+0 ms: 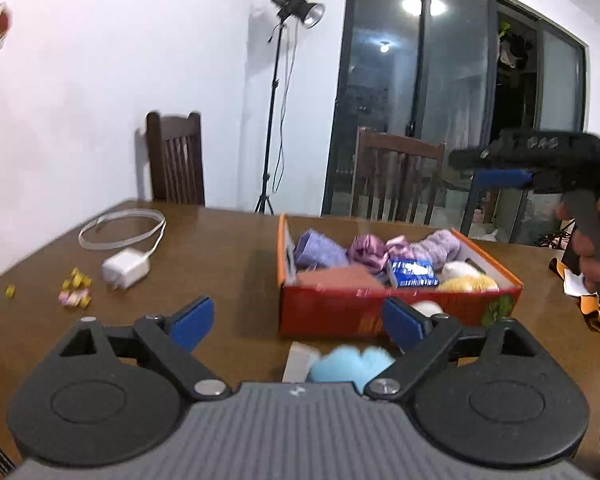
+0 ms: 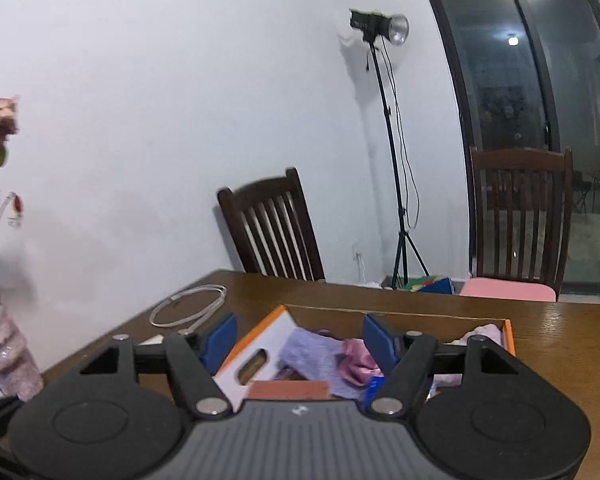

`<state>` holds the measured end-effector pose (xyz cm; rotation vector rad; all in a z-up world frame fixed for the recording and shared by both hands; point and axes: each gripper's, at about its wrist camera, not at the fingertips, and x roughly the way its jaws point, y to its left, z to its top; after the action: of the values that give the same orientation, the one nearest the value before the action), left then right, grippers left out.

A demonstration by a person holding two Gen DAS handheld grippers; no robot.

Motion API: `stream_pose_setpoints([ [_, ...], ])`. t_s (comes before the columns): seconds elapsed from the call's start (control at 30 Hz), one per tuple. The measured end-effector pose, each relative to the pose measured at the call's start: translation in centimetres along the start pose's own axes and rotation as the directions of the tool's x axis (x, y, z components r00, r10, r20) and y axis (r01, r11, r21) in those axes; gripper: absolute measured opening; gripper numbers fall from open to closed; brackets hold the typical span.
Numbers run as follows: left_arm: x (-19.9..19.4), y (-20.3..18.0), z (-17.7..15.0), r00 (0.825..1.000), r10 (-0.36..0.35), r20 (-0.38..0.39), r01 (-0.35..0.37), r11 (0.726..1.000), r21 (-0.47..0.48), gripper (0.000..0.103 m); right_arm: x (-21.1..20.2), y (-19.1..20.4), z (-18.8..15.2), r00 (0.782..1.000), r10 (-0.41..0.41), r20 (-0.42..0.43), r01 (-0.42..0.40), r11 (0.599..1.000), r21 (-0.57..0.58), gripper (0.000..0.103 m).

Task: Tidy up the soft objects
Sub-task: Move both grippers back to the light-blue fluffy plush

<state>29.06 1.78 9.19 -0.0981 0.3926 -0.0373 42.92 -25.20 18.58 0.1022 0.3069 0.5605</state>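
An orange-red cardboard box stands on the brown table, filled with soft things: a lilac cloth, a pink satin scrunchie, a blue packet, a yellow fluffy ball. A light blue fluffy thing lies in front of the box, just below my left gripper, which is open and empty. My right gripper hovers open over the box, above the lilac cloth and scrunchie. In the left wrist view it appears at the right, held by a hand.
A white charger with its coiled cable and small yellow and pink bits lie on the table's left. An orange-black scrap lies right. Two dark wooden chairs and a light stand are behind. A pink fuzzy vase stands left.
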Motion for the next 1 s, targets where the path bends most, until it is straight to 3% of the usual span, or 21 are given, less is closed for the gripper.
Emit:
stream_pose_setpoints([
  [0.2,-3.4,1.7,-1.0,0.998,-0.042,0.044,0.042,0.999,0.003,0.093,-3.7,5.4,-4.1,1.0,0.0,-0.027,-0.002,0.998,-0.065,0.076],
  [0.43,-4.5,2.8,-1.9,0.992,-0.118,0.055,0.121,0.991,-0.055,0.093,-9.0,8.3,-10.4,0.995,-0.055,-0.08,0.05,0.997,-0.06,0.08],
  [0.57,-4.2,2.3,-3.1,0.986,-0.16,0.035,0.163,0.982,-0.092,0.093,-10.5,8.7,-13.6,0.991,-0.068,-0.118,0.066,0.998,-0.024,0.08],
  [0.67,-3.7,1.3,-4.3,0.985,-0.171,0.002,0.17,0.984,-0.057,0.093,-11.0,8.4,-15.1,0.984,-0.115,-0.135,0.117,0.993,0.003,0.08],
  [0.83,-3.4,1.5,-6.0,0.983,-0.184,-0.025,0.183,0.982,-0.038,0.093,-12.0,7.0,-16.4,0.975,-0.182,-0.128,0.19,0.98,0.058,0.079],
  [1.0,-1.8,2.3,-6.8,0.978,-0.198,-0.061,0.194,0.979,-0.067,0.093,-10.7,6.1,-16.4,0.976,-0.17,-0.136,0.183,0.979,0.09,0.074],
])
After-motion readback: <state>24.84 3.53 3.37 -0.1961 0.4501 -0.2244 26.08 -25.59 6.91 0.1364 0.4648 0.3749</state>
